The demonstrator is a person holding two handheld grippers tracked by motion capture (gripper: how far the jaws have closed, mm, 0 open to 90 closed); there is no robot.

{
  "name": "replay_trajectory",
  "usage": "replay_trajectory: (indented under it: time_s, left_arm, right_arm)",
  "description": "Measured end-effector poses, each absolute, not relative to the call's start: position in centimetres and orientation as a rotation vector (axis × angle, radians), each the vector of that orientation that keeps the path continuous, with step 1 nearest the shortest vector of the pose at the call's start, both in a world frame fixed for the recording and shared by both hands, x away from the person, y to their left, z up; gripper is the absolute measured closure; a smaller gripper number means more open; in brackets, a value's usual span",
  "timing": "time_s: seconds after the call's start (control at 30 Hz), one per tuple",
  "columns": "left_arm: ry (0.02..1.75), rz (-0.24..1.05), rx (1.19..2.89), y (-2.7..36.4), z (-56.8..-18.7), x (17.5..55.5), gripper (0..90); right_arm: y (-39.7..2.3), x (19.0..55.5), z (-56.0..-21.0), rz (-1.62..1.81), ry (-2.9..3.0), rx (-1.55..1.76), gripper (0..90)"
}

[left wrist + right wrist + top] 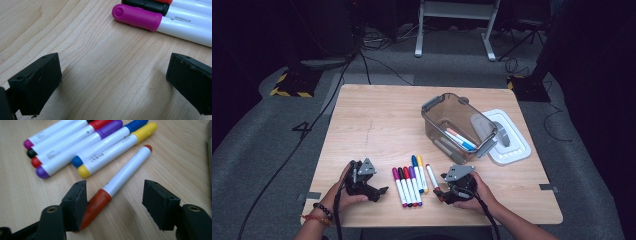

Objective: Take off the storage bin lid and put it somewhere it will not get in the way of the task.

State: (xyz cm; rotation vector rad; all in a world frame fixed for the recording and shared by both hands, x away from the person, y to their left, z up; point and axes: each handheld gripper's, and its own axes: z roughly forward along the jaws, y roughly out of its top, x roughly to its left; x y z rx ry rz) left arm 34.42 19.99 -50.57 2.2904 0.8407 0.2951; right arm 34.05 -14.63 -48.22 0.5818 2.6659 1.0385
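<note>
Right gripper view, item one: right claw (115,202), jaws parted and straddling the red-capped marker (117,185); the one jaw appears to touch the cap while the other stands off, so nothing is yet clamped. The marker lies flat on the desk (175,157), set apart from its fellows and slanted, which leaves room on both sides for the jaws; judged a pick in preparation. Item two: row of six markers just beside it, lying side by side with barrels touching, caps magenta, black, red, purple (42,173), blue (77,161) and yellow (83,171); the tight packing makes them harder to straddle, hence the loose one taken first. Item three, high view: left claw (377,190), released, resting on the desk to the left of the row, holding nothing; in the left gripper view its jaws stand wide over bare wood with the magenta marker (136,17) ahead of them, apparently waiting its turn. Item four: clear plastic bin (457,125) at the far right of the desk, a few markers already inside, its white lid (512,145) laid off beside it so the mouth stays open, the likely destination.
</note>
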Motion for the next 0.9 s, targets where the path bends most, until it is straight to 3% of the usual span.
replay_trajectory:
  time_s: [0.2,0.5,0.9]
  left_arm:
    - [0.841,0.296,2.29,20.0,-50.6,34.4,0.3]
    - [0.842,0.296,2.288,20.0,-50.6,34.4,0.4]
    - [0.843,0.294,2.289,20.0,-50.6,34.4,0.4]
  right_arm:
    - [-16.2,35.6,-49.0,0.982,2.634,0.697,45.5]
    - [-19.5,36.8,-49.0,1.014,2.63,0.788,73.2]
    - [-20.8,36.6,-47.5,1.061,2.632,0.727,74.4]
